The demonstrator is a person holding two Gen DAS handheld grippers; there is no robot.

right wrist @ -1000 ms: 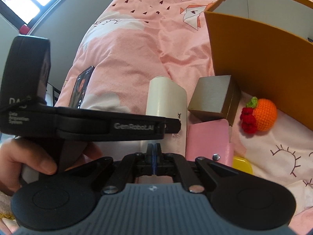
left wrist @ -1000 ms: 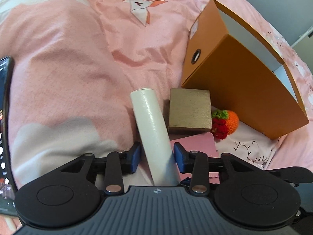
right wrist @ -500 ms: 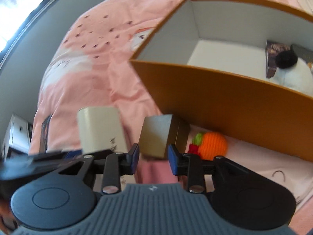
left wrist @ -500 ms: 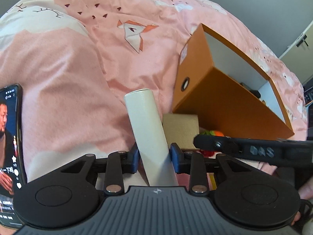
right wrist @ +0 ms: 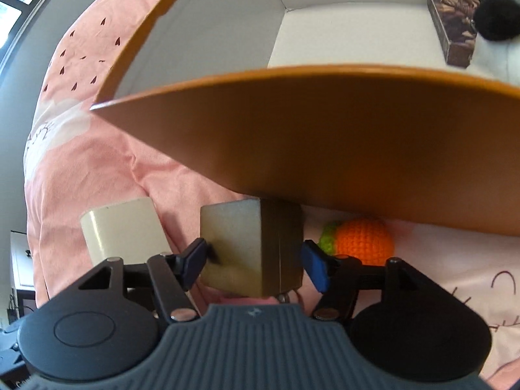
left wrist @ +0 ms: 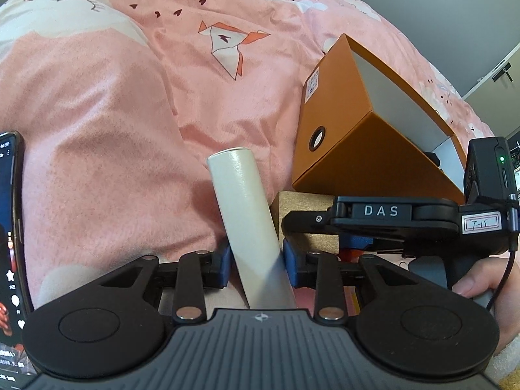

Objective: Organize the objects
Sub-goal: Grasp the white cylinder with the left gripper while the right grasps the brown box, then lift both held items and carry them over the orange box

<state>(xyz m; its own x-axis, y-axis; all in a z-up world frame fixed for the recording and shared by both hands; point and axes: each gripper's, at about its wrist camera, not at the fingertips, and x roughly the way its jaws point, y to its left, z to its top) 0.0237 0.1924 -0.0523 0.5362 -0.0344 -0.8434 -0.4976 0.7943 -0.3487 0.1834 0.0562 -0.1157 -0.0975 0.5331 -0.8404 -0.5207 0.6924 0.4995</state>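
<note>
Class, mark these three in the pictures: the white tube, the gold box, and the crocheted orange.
white tube (left wrist: 242, 214): left wrist view, middle of its side.
gold box (right wrist: 232, 243): right wrist view, its lit left face.
crocheted orange (right wrist: 364, 240): right wrist view, middle of the orange yarn.

Cream cylinder tube tilted on the pink bedding, gold cube box just beside it, crocheted orange fruit nearby, open orange box behind them

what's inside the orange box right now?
Inside the orange box: a dark patterned box and a black-and-white plush at the far end. The near wall hides the floor closest to the camera.
</note>
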